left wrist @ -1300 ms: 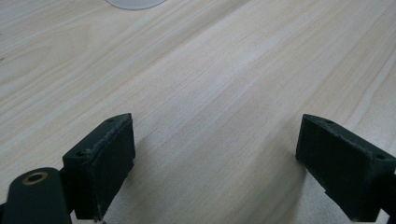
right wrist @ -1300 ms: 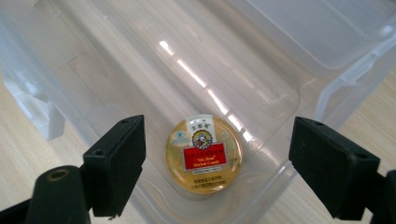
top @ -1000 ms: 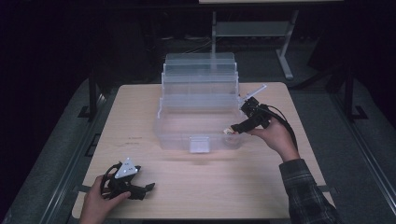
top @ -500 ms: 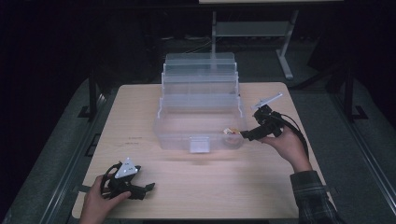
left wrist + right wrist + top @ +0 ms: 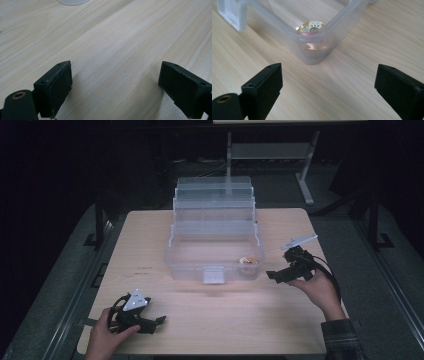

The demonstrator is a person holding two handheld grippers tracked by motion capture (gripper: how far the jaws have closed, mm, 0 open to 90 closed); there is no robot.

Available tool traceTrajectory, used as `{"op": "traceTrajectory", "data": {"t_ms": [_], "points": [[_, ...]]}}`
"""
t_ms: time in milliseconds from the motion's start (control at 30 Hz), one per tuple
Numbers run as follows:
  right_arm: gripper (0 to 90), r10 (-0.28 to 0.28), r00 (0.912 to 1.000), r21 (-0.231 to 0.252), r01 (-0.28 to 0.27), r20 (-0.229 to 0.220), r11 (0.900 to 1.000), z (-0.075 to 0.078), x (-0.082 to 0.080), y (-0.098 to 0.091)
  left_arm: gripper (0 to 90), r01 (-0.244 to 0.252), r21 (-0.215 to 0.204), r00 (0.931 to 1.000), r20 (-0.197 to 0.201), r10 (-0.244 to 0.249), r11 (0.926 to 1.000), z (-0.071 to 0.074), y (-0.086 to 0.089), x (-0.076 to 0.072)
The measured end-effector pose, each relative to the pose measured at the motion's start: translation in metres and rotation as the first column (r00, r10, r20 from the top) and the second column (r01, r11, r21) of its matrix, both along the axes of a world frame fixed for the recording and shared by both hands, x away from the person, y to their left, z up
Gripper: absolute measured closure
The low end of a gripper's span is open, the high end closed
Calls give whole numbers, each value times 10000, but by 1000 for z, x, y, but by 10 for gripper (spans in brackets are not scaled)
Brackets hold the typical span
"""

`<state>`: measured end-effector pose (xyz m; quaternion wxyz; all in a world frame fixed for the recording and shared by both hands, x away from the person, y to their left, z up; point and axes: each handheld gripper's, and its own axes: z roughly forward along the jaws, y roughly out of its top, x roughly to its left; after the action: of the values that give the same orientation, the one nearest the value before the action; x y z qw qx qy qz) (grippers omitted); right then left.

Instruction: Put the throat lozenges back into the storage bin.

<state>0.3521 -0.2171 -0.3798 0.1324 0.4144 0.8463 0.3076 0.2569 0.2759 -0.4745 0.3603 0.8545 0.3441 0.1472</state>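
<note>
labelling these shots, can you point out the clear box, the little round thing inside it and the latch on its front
clear box (image 5: 172, 255), high view, left wall of the bottom bin
round thing (image 5: 311, 26), right gripper view, its printed top face
latch (image 5: 213, 276), high view, middle of the front tab

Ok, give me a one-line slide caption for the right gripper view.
Open right gripper above the wooden table, facing the clear box's corner, a small round item inside.

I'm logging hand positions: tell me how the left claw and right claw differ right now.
The left claw sits low at the table's near edge, far from the box; the right claw is beside the box's right front corner. The left faces bare wood; the right faces the small round item inside. Both are open and hold nothing.
</note>
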Motion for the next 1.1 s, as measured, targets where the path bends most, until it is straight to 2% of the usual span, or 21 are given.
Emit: {"op": "traceTrajectory", "data": {"t_ms": [233,400,633,767,1100], "points": [[46,-38,10000,59,38,-73,10000,-10,-10,-1,110,3,1,10000,1,-3,10000,0,0,0],[29,29,9998,-70,-30,-174,10000,-25,-21,-2,110,-4,-5,10000,-1,4,10000,0,0,0],[20,3,9996,-273,-11,-292,9996,-37,-31,-4,110,-14,0,10000,5,14,10000,0,0,0],[12,-137,9989,-298,124,-456,9995,-48,-40,-9,110,-16,-5,10000,8,16,10000,0,0,0],[13,-319,9985,-193,311,-440,9993,-63,-56,-21,110,-36,-32,10000,19,36,10000,0,0,-1]]}}
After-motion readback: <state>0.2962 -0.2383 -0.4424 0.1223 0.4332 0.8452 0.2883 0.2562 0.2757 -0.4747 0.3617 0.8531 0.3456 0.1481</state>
